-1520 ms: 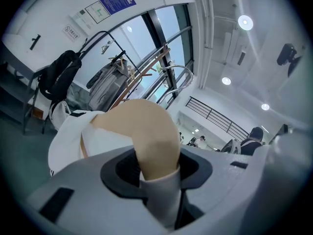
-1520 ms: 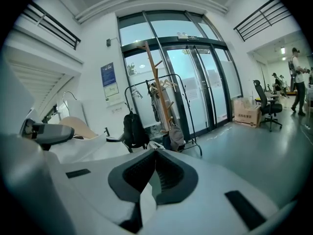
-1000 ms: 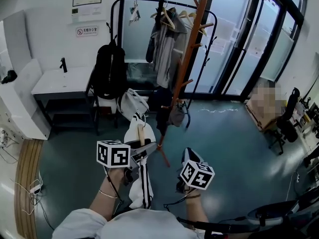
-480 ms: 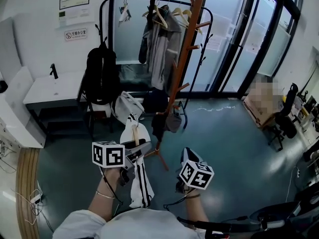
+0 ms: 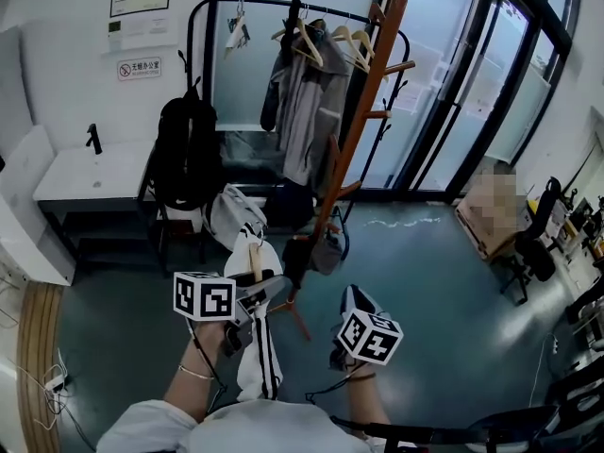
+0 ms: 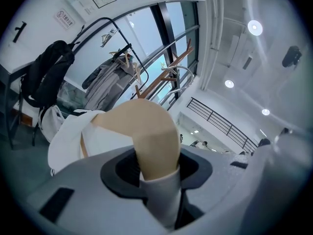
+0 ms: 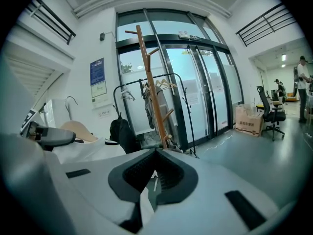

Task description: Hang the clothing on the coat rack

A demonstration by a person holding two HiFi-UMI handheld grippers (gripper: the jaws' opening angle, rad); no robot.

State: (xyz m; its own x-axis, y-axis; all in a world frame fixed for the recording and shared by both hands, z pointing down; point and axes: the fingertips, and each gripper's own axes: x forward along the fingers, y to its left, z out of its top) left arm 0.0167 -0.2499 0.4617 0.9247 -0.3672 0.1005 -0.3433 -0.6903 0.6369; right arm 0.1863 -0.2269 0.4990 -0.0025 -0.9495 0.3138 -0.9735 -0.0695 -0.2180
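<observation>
My left gripper [image 5: 259, 289] [image 6: 156, 173] is shut on the neck of a wooden hanger [image 6: 152, 131] at waist height. A white garment with black stripes [image 5: 257, 359] [image 6: 73, 141] hangs from that hanger. My right gripper [image 5: 351, 300] [image 7: 154, 180] is level with it to the right, its jaws closed on a fold of white cloth that seems to be part of the same garment. The orange-brown wooden coat rack [image 5: 363, 111] [image 7: 151, 82] stands just ahead, between the two grippers. Its lower pegs carry dark items, and several upper pegs are bare.
A black clothes rail [image 5: 283, 6] behind the rack holds grey jackets [image 5: 307, 102] and spare hangers. A black backpack [image 5: 184, 149] sits on a chair beside a white table [image 5: 90, 179]. Glass doors [image 5: 453, 83] run along the right, with a cardboard box [image 5: 486, 210] and an office chair [image 5: 533, 243].
The rack and rail have drifted slightly left and grown larger in the head view, as if I have stepped closer. Both grippers keep their hold and their place.
</observation>
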